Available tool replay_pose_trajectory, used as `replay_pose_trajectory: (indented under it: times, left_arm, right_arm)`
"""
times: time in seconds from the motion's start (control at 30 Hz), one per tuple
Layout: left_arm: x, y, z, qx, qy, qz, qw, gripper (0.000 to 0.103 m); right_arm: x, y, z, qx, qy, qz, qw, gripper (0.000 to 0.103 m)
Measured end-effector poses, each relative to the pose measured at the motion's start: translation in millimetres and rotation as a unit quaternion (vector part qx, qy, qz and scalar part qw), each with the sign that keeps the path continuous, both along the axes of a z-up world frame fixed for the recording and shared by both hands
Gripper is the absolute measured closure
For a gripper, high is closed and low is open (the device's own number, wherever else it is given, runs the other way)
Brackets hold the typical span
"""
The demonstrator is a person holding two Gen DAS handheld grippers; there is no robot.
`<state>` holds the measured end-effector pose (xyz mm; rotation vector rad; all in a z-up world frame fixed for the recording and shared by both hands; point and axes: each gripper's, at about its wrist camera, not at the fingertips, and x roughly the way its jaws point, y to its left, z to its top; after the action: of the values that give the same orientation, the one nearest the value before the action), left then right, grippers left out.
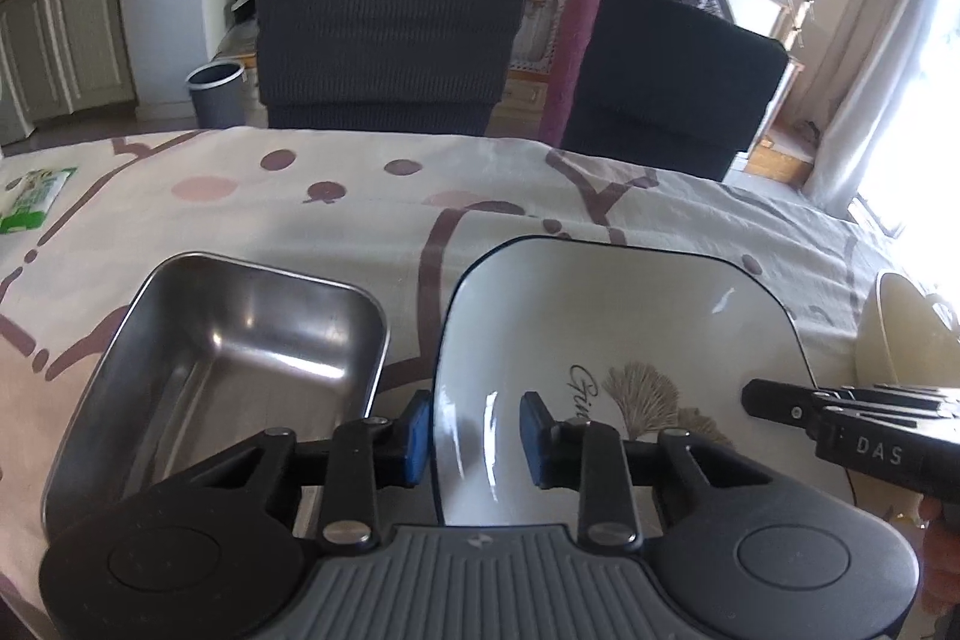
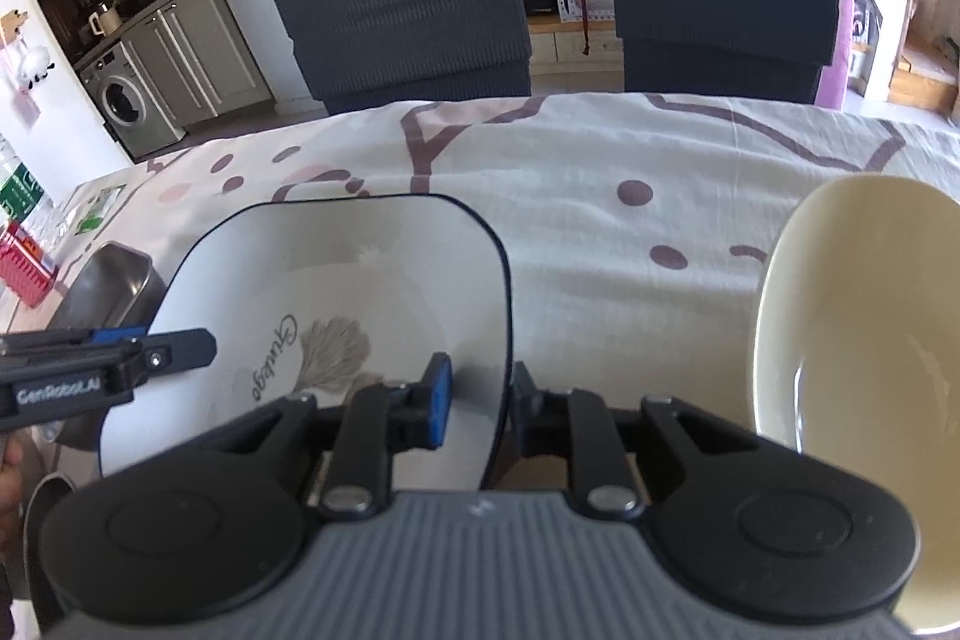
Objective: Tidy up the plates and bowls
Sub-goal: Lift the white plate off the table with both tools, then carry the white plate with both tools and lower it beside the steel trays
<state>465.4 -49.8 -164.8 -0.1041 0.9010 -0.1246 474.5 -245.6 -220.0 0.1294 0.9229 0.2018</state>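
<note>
A white square plate (image 1: pixel 600 328) with a dark rim and a plant print lies on the patterned tablecloth (image 1: pixel 300 196). My left gripper (image 1: pixel 476 433) straddles the plate's left rim. Its outer pad sits against the rim, and a strip of white wall shows before the inner pad. In the right wrist view the plate (image 2: pixel 360 280) has my right gripper (image 2: pixel 480 400) closed over its right rim, one blue pad inside and one outside. Each gripper shows in the other's view: the left gripper (image 2: pixel 180 346) from the left, the right gripper (image 1: pixel 774 400) from the right.
A steel rectangular tray (image 1: pixel 240 340) sits just left of the plate. A cream bowl (image 2: pixel 858 400) stands at its right. Two dark chairs (image 1: pixel 390 40) stand behind the far table edge. A green packet (image 1: pixel 33 196) lies far left, with a red item (image 2: pixel 24 268) near it.
</note>
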Motion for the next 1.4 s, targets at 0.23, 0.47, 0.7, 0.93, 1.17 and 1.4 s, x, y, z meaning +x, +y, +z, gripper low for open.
replay_pose_trajectory:
  times: [0.23,0.47,0.7,0.93,1.17,1.4]
  left_arm:
    - [-3.5,12.1,0.5,-0.021,0.01,0.009,0.9997,0.088]
    - [-11.5,19.1,16.9,-0.059,-0.004,0.009,0.9982,0.088]
    - [-33.4,22.9,57.9,-0.081,-0.036,0.008,0.9961,0.092]
    - [-80.8,26.5,115.1,-0.073,-0.081,-0.012,0.994,0.093]
    - [-141.0,45.3,155.7,-0.064,-0.095,-0.017,0.9932,0.093]
    - [-203.9,74.1,157.0,-0.052,-0.076,-0.003,0.9957,0.093]
  right_arm:
    - [-7.6,4.0,7.7,-0.006,-0.028,-0.018,0.999,0.082]
    - [-15.7,-3.7,21.5,0.026,-0.031,-0.031,0.999,0.084]
    - [-38.3,-16.8,51.8,0.058,-0.057,-0.05,0.995,0.087]
    - [-85.0,-17.2,102.1,0.066,-0.079,-0.055,0.993,0.087]
    - [-140.4,5.7,149.2,0.035,-0.085,-0.04,0.995,0.085]
    - [-192.7,38.6,158.1,0.025,-0.059,-0.025,0.998,0.085]
